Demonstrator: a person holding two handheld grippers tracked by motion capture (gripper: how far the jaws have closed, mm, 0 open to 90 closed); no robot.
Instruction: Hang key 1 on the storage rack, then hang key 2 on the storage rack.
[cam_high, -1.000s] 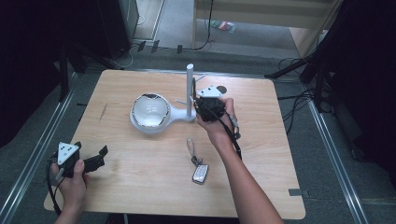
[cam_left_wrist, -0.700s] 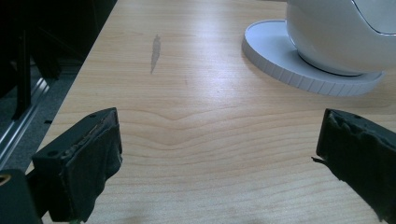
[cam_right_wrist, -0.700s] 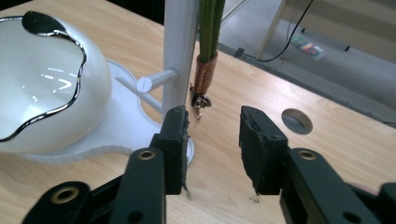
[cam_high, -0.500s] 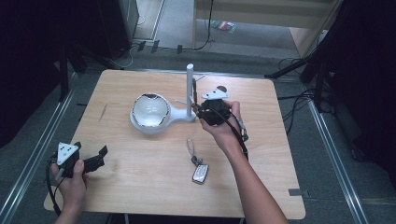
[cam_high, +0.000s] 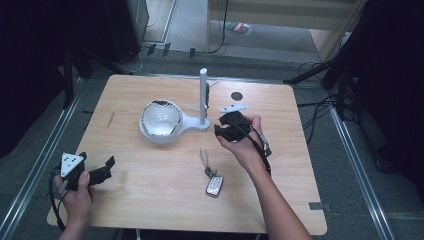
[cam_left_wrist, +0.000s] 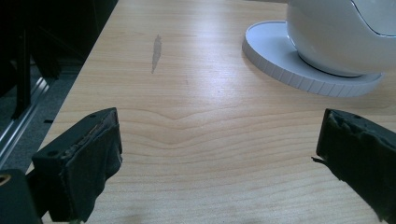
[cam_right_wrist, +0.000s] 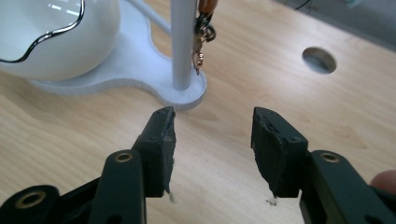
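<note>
A white stand on the table has a round bowl (cam_high: 160, 120) and an upright post (cam_high: 203, 95) on one base. In the right gripper view a small keychain (cam_right_wrist: 203, 32) hangs from the post (cam_right_wrist: 182, 42). My right gripper (cam_high: 223, 129) is just right of the post's foot, and its jaws (cam_right_wrist: 212, 140) are open with nothing between them. A key fob (cam_high: 214, 185) with a strap lies flat nearer the person. My left gripper (cam_high: 102, 170) rests at the front left, open wide and empty (cam_left_wrist: 217, 154), and faces the bowl's base (cam_left_wrist: 299, 70).
A round hole (cam_high: 236, 96) (cam_right_wrist: 319, 59) goes through the tabletop behind the right gripper. A faint grey mark (cam_left_wrist: 156, 52) lies on the wood at the left. Metal rails and cables run along the floor on both sides of the table.
My right gripper has drawn back a little from the post, toward the person. The left gripper has stayed where it was.
</note>
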